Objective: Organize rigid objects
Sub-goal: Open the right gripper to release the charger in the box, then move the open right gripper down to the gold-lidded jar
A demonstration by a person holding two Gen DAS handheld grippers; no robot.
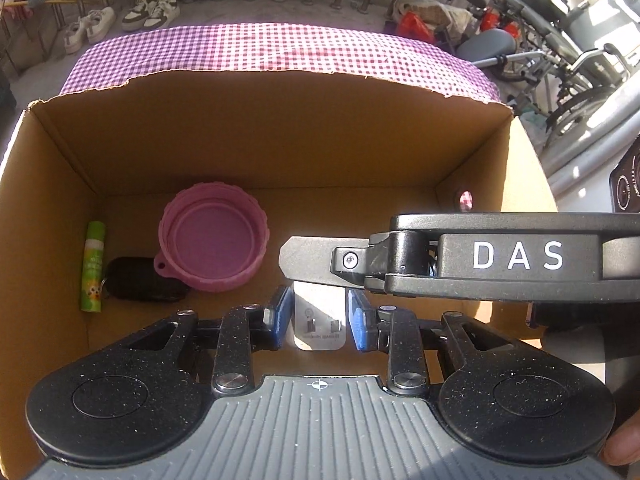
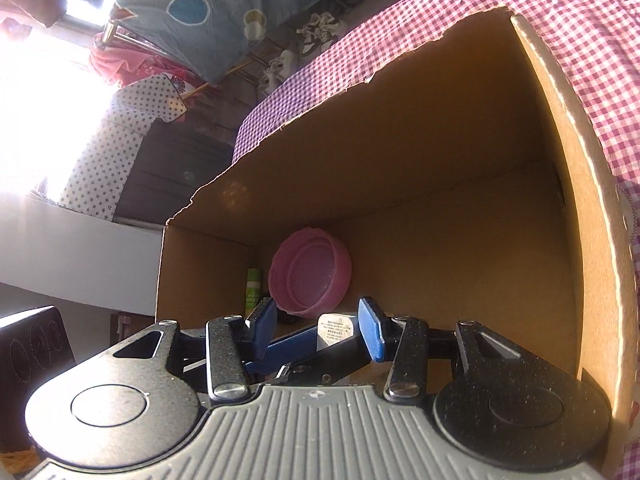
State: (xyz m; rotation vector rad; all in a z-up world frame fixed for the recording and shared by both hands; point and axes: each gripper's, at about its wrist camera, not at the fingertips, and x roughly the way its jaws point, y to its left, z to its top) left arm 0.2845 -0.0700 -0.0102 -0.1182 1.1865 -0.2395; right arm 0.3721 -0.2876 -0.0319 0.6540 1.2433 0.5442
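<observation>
An open cardboard box [image 1: 280, 128] holds a pink collapsible bowl [image 1: 212, 238], a green tube [image 1: 93, 266] and a black key fob [image 1: 140, 280]. A white plug adapter [image 1: 320, 320] sits between the blue pads of my left gripper [image 1: 320, 316], with a gap on each side. My right gripper [image 1: 480, 258] crosses above it from the right. In the right wrist view my right gripper [image 2: 316, 330] is open over the box [image 2: 440, 160]; the adapter [image 2: 334, 330], the bowl [image 2: 310, 276] and the tube [image 2: 253, 290] show beyond.
The box stands on a table with a purple checked cloth [image 1: 280, 46]. Shoes [image 1: 150, 10] and wheelchairs [image 1: 568, 52] stand on the floor beyond. A black appliance [image 1: 626, 188] is at the right.
</observation>
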